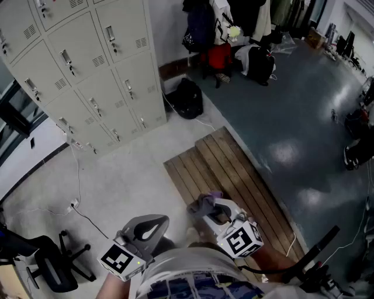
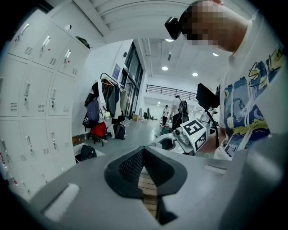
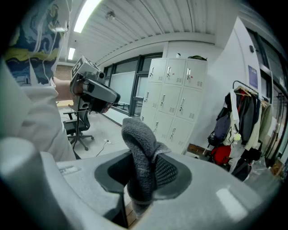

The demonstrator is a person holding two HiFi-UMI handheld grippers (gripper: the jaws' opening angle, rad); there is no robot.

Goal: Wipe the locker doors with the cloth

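Wooden pallet (image 1: 234,175), black bag (image 1: 188,98), office chair (image 1: 52,266), hanging coats (image 1: 234,17), red bag (image 1: 219,56)

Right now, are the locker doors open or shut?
Shut. All visible locker doors lie flush; none stands ajar.

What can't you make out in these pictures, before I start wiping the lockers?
Lockers: the top rows are cut off by the head view's upper edge, and any dirt on the doors is too small to see.
Cloth: its lower end is hidden inside the right tool in the right gripper view.
Background people: too small to make out in the left gripper view.
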